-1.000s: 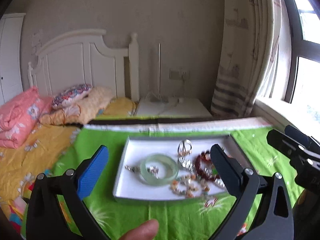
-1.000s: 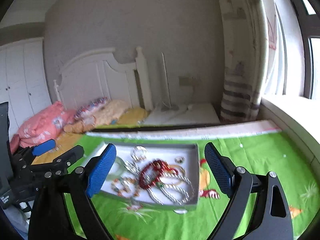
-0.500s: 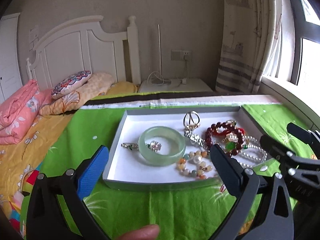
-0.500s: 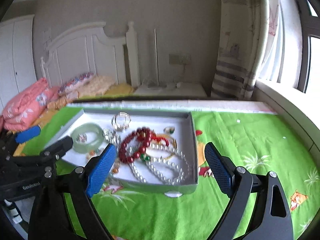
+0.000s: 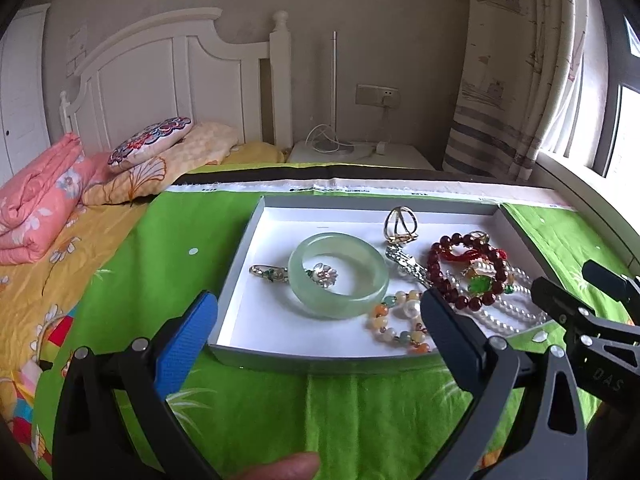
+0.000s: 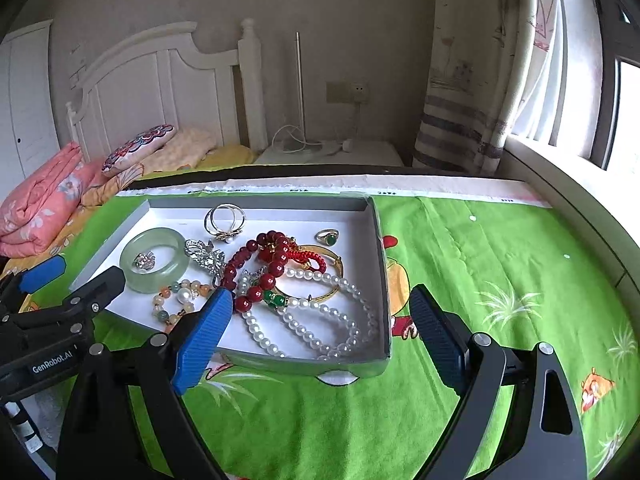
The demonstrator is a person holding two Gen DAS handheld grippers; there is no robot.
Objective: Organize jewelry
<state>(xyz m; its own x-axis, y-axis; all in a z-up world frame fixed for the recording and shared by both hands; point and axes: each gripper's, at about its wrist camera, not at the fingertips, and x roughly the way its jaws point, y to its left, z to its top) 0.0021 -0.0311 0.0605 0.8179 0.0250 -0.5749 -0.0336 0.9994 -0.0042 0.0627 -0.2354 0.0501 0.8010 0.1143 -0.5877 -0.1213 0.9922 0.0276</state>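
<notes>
A shallow grey box with a white floor lies on the green cloth. It holds a pale jade bangle, a red bead bracelet, a pearl necklace, a gold bangle, a green-stone ring, a silver ring and a mixed-colour bead bracelet. My left gripper hangs open over the box's near left part, nothing between its fingers. Over the near right corner my right gripper is open and empty too.
The green cartoon cloth spreads right of the box. A bed with a yellow sheet, pink quilt and pillows lies left. A white headboard, nightstand, curtain and window sill stand behind and right. A thumb shows at the bottom.
Both grippers have sunk and tipped down toward the box, which now looks nearer and larger. Their jaws stand as wide as before. The jewelry has not moved.
</notes>
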